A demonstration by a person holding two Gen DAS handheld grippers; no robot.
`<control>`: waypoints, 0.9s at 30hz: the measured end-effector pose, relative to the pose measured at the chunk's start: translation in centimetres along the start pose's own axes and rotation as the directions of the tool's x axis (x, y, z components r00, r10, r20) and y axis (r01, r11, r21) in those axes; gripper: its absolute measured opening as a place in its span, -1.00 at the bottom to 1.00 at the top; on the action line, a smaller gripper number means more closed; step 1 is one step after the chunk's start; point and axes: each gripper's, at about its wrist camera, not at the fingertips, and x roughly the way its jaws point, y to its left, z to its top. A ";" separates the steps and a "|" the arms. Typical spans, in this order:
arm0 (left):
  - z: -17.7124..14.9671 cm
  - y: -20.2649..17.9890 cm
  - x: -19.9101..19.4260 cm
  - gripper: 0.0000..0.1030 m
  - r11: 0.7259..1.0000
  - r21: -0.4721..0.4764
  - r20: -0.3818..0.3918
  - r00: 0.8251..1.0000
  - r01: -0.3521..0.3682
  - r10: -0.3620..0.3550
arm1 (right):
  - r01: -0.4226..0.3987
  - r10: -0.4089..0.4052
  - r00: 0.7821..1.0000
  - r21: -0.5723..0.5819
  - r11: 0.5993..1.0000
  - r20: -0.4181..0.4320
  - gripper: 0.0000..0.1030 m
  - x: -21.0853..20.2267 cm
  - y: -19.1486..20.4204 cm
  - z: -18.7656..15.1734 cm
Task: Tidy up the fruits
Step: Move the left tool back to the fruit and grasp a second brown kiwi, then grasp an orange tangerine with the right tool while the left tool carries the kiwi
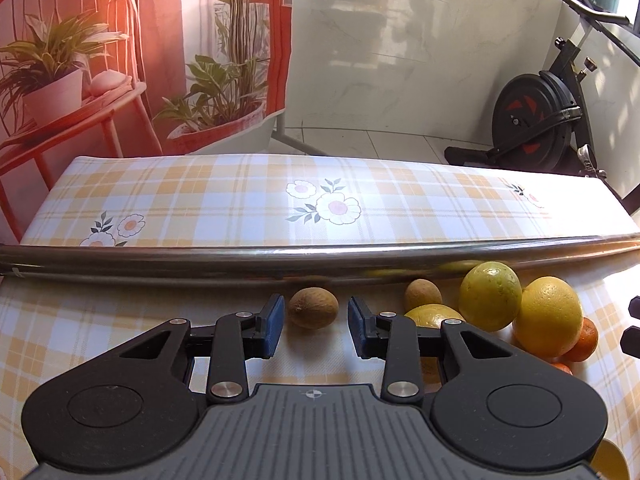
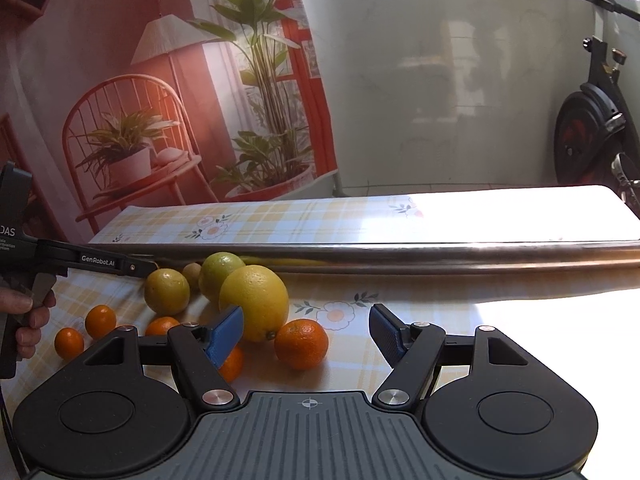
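Observation:
A brown kiwi (image 1: 313, 307) lies on the checked tablecloth just beyond the tips of my left gripper (image 1: 316, 326), which is open with its blue pads on either side of the fruit and apart from it. To its right sit a second brown kiwi (image 1: 423, 295), a green-yellow citrus (image 1: 490, 296) and a big yellow lemon (image 1: 547, 316). My right gripper (image 2: 306, 332) is open too. A tangerine (image 2: 301, 343) rests between its fingers without touching them. The lemon (image 2: 255, 302) stands behind the right gripper's left pad (image 2: 226, 334). Several smaller tangerines (image 2: 101, 321) lie further left.
A steel rail (image 1: 320, 258) runs across the table right behind the fruit. A person's hand (image 2: 28, 320) holds the left tool at the far left. An exercise bike (image 1: 536, 120) stands on the floor beyond the table.

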 end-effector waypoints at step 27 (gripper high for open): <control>-3.0 -2.3 -7.9 -0.41 0.998 0.045 0.085 0.996 0.034 -0.038 | -0.014 0.003 0.996 -0.128 0.992 -0.087 -0.04 3.7 0.2 -0.8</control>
